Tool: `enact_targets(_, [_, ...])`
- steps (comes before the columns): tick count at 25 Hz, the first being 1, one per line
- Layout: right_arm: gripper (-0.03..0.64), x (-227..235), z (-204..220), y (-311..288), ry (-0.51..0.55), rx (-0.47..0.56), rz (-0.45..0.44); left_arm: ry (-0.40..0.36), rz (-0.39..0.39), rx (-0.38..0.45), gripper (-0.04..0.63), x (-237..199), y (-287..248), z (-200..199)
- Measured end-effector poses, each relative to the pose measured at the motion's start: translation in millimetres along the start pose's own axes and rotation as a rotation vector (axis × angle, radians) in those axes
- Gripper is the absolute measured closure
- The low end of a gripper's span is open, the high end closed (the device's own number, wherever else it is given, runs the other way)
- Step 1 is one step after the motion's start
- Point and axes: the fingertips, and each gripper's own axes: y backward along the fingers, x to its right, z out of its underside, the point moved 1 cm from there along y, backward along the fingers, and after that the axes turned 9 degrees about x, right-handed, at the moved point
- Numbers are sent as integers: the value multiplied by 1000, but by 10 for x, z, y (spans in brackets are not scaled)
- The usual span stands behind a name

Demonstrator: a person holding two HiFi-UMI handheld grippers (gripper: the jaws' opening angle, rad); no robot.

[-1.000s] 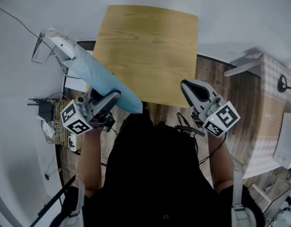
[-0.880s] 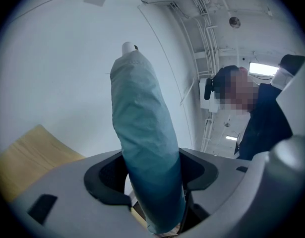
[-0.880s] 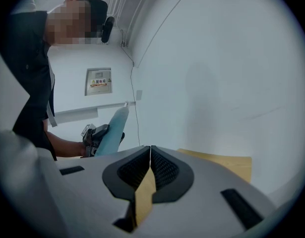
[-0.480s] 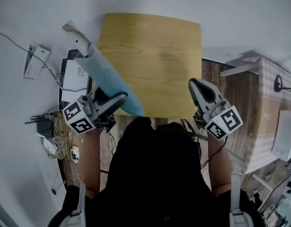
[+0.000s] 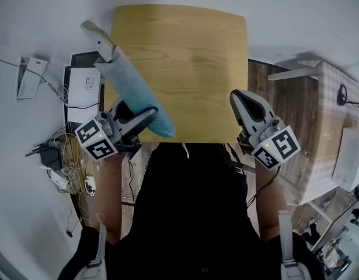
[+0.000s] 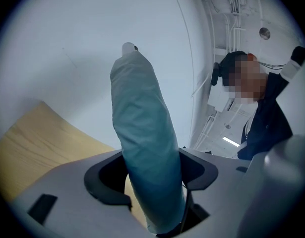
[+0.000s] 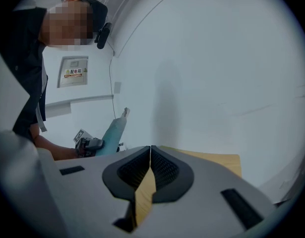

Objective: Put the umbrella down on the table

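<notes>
A folded light-blue umbrella [image 5: 129, 95] in its sleeve, with a pale handle [image 5: 98, 37], slants up and away over the left edge of the wooden table [image 5: 191, 63]. My left gripper [image 5: 145, 116] is shut on the umbrella near its lower end. In the left gripper view the umbrella [image 6: 142, 148] rises between the jaws of the left gripper [image 6: 151, 180], its tip towards the wall. My right gripper [image 5: 244, 101] hangs at the table's near right corner, shut with nothing in it [image 7: 150, 168]. The right gripper view shows the umbrella [image 7: 111, 130] far off to the left.
A white wall stands behind the table. Left of the table on the floor lie a white box [image 5: 83, 89], a paper [image 5: 27, 77] and tangled cables with a power strip [image 5: 56, 162]. At the right stand a chequered table [image 5: 337, 121] and wooden flooring [image 5: 284, 104].
The left gripper and umbrella have shifted a little right and toward the table; the umbrella's top end now reaches over the table's left edge. The right gripper has hardly moved.
</notes>
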Motion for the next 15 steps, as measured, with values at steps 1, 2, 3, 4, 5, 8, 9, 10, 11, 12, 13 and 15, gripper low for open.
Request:
enact_targets(1, [597,28,17,-31,-12,3,-5,-2,-20,-9,296,-46,-9,7])
enact_targets(2, [597,51,33,-64,-21,6,-13,-6,-42,-20,296,-93,-19,11])
enact_targets(3, [597,73,49,-101,-29,7,-24,-10,-63,-31,296,-140,-32,15])
enact_targets(4, [597,95,64,-140,-34,5,-37,-12,-84,-42,296,-185,-48,22])
enact_targets(5, [597,120,78,-178,-37,2,-52,-10,-106,-51,296,-226,-67,32])
enact_targets(8, [597,222,79,-277,-48,0,-86,24,-164,-66,298,-363,-123,77])
enact_targets(9, [597,265,67,-304,-52,4,-91,39,-184,-69,298,-426,-145,94])
enact_targets(10, [597,310,57,-329,-54,9,-94,52,-203,-73,297,-499,-168,113])
enact_targets(11, [597,354,56,-350,-55,11,-96,62,-222,-79,298,-573,-191,136])
enact_targets(12, [597,393,66,-364,-56,12,-97,68,-240,-89,298,-644,-212,163])
enact_targets(13, [597,428,87,-370,-61,11,-96,71,-256,-103,298,-708,-231,195])
enact_targets(15, [597,489,150,-359,-80,8,-88,73,-282,-142,298,-811,-275,269])
